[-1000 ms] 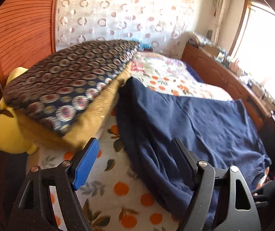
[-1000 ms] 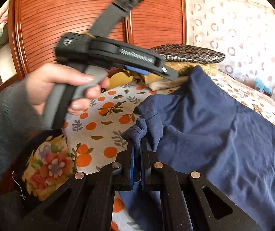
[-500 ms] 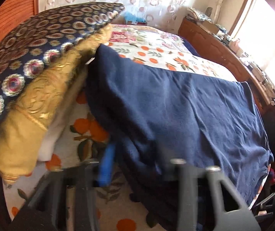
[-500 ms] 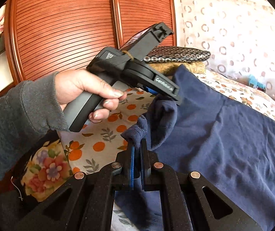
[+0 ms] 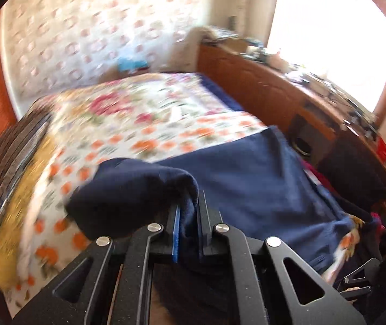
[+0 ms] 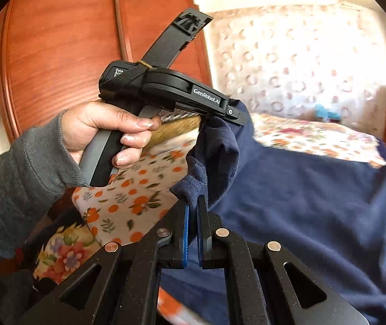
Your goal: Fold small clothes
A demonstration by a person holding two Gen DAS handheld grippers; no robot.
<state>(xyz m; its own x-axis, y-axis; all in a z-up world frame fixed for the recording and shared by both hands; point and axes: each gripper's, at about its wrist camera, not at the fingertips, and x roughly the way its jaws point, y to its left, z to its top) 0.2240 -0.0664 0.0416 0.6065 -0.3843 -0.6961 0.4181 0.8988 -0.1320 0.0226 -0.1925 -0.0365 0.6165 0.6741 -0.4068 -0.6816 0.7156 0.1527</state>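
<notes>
Left gripper (image 5: 187,216): clamped on navy garment (image 5: 260,184) edge;
Right gripper (image 6: 194,216): pinching the neighbouring corner;
Technique: lift both evenly, keeping the hem taut over the bed (image 5: 149,119)

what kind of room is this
Most likely a bedroom: a bed with floral and orange-print covers, stacked pillows at its head, and a cluttered wooden dresser under a bright window.

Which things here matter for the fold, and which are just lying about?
In the job: navy garment; left gripper and right gripper, each shut on a bunch of its cloth.

Lying about: patterned pillow, orange-print bedsheet, cluttered wooden shelf, blue toy.
</notes>
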